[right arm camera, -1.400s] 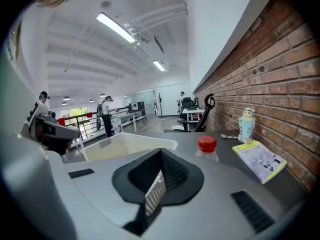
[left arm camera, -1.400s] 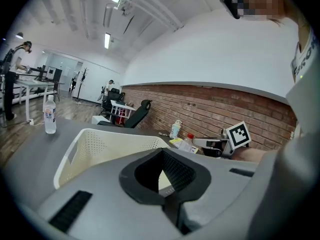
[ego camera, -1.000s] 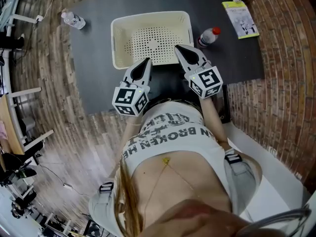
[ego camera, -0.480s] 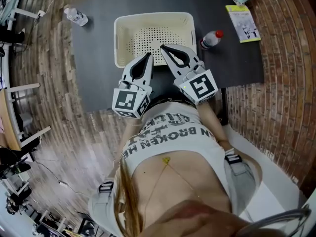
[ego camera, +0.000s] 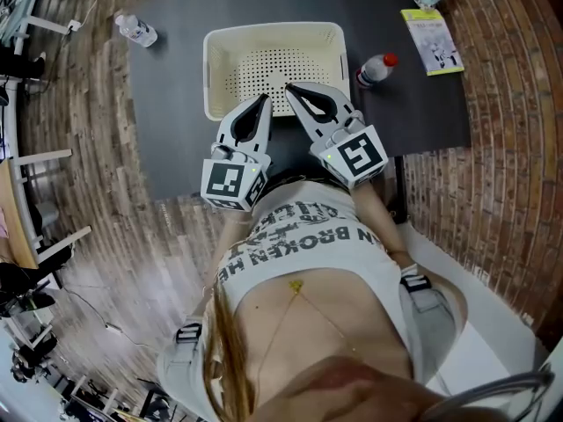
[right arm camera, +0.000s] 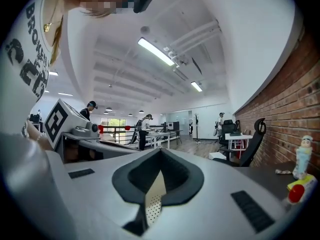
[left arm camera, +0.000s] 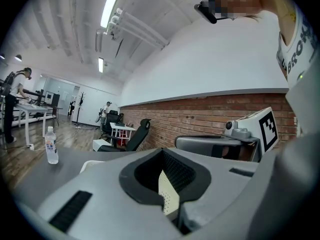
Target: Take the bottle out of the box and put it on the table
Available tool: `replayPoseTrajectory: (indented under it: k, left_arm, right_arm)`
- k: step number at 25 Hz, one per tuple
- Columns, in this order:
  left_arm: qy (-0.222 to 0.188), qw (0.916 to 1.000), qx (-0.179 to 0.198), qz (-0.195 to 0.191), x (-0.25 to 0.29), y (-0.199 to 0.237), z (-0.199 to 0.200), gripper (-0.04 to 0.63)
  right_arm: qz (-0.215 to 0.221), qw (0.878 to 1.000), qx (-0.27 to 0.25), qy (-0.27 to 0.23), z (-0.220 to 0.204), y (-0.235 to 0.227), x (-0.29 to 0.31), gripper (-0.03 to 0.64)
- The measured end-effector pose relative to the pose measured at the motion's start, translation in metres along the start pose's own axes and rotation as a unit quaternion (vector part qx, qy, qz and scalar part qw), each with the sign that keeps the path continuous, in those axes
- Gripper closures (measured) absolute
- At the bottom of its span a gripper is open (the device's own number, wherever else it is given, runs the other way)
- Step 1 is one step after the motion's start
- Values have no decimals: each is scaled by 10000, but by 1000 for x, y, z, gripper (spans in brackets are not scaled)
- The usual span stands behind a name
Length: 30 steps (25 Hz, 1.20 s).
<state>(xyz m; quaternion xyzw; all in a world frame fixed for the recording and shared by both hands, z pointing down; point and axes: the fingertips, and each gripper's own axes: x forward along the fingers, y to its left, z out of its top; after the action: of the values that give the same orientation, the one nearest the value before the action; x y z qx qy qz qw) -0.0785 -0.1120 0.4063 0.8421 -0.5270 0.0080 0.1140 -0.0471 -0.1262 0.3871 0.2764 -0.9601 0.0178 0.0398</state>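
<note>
Cream perforated box [ego camera: 220, 51], one, sat mid-table [ego camera: 176, 104]. Two bottles were outside it: red-capped bottle [ego camera: 376, 67] just beside its right wall, clear bottle [ego camera: 135, 30] near the table's left edge. Left gripper [ego camera: 262, 104] and right gripper [ego camera: 290, 88], jaws closed on nothing, hovered over its near rim.

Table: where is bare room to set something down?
Bare: the left strip between the clear bottle and the basket; the near right corner, below the red-capped bottle and the booklet. Crowded: the basket's near side, under the left gripper and right gripper.
</note>
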Motion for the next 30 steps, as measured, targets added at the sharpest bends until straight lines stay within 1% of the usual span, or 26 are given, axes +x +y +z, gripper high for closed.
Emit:
replayPoseTrajectory:
  k: [3,7,12,20,25,30]
  left_arm:
    - [34,10000,-9,3,0,0,-3,591]
    - [50,10000,6,3,-1,0,-3,591]
    - [98,9999,22,-2,-2,0,-5,591]
    - [131,9999,-4,-15,0,-1,-8,591]
    - [176,9998,-12,-21,2,-1,-11,591]
    - [181,9998,-16,-18,2,-1,-12,591]
  right_arm:
    - [27,10000,-23,-53,-1,1,-1,609]
    - [31,10000,9,39,-4,3,-1,609]
    - [97,9999,-29,-5,-3,6,-1,609]
    - [123,9999,4,114,-9,7,1,609]
    - [117,9995,38,293,-15,5,0,609]
    - [159,9995,22,277,-17,7,-1,609]
